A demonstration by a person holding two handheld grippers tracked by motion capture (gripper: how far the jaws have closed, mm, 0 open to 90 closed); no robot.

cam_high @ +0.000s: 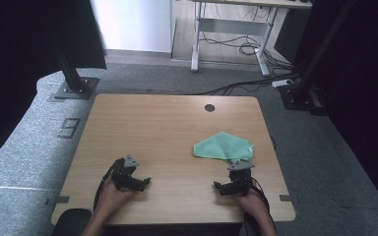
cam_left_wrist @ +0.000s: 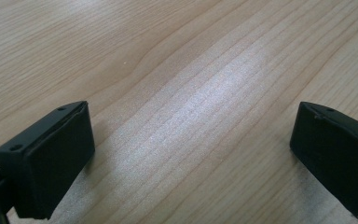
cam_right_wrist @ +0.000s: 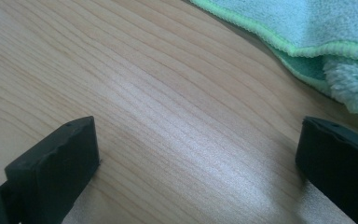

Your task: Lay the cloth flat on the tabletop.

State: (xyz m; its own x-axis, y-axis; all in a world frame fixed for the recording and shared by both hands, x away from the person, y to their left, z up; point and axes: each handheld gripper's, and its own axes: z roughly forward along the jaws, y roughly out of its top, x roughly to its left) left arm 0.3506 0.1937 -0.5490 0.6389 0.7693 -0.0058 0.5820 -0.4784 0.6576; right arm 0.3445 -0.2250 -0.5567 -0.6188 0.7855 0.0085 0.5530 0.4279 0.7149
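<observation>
Cloth of a pale green lies on the right half of the tabletop, folded over on itself into a rough wedge, with one edge doubled so that a fluffy underside shows in the right gripper view. The right gripper rests low on the wood just on the person's side of that cloth, near its nearest edge but not touching it; its jaws stand wide apart with bare wood between them, and the hemmed border crosses the upper right of its camera's picture. That placement looks like a stance for a reach: the open jaws are aimed so that a short push forward would bring the folded edge between them. The left gripper sits well apart, on the left half of the tabletop, jaws likewise spread over plain wood grain. It seems parked there to stay out of the way, or to wait until a second corner needs holding.
</observation>
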